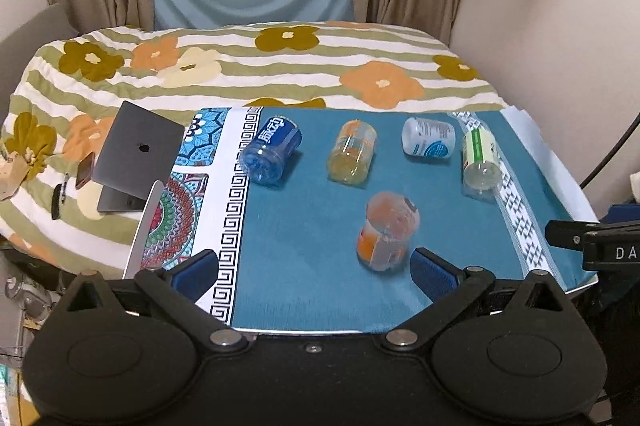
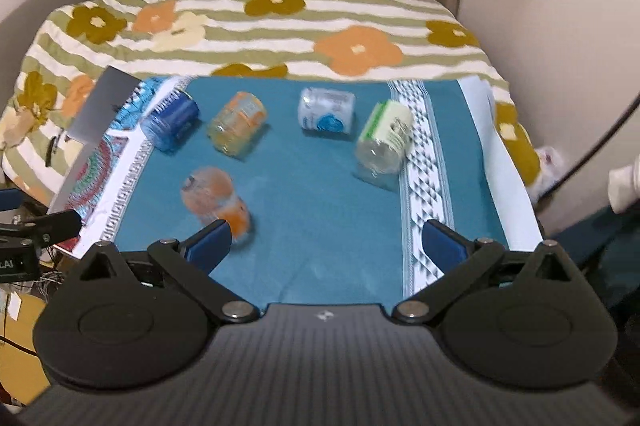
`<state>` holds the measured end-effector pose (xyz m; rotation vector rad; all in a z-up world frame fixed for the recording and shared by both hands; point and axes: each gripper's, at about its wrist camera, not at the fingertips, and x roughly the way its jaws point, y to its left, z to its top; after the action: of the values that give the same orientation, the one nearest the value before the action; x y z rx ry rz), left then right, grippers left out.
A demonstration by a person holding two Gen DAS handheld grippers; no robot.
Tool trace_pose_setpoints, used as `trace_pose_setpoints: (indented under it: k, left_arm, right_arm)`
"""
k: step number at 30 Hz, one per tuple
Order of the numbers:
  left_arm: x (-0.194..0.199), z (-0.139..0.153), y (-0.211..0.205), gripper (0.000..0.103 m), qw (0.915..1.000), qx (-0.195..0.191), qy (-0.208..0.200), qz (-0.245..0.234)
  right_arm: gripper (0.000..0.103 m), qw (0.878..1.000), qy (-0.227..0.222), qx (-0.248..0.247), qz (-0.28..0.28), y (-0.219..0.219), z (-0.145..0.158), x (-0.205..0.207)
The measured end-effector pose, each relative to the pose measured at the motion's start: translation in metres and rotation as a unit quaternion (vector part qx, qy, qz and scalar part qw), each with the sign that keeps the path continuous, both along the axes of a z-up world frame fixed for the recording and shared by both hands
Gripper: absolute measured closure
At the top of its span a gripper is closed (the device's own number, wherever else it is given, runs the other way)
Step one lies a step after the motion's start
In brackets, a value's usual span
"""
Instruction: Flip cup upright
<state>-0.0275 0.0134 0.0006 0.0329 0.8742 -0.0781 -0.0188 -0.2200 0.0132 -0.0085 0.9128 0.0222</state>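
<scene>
While both grippers hang over the near edge of the teal mat (image 1: 312, 290), the left gripper (image 1: 314, 268) and the right gripper (image 2: 326, 240) hold nothing, jaws spread wide. An orange-labelled cup (image 1: 387, 231) lies tipped on its side (blurred) just beside the left gripper's right fingertip. Four more lie in a row beyond, the blue-labelled cup (image 1: 274, 150) leftmost.

Five cups lie on the teal cloth (image 2: 320, 186) beyond the wide-spread right claw (image 2: 326, 242).
</scene>
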Motion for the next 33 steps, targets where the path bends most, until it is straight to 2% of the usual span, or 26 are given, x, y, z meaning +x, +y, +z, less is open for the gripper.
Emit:
trace_pose_setpoints:
  k: [7, 33]
  left_arm:
    - [-0.004, -0.004, -0.008, 0.0, 0.9999, 0.01, 0.002, -0.003]
    - [-0.011, -0.002, -0.014, 0.0, 0.9997, 0.021, -0.008, -0.004]
  right_arm:
    - [0.0, 1.0, 0.018, 0.007, -0.013, -0.006, -0.011, -0.011]
    - [0.0, 1.0, 0.011, 0.011, -0.02, -0.011, -0.009, -0.017]
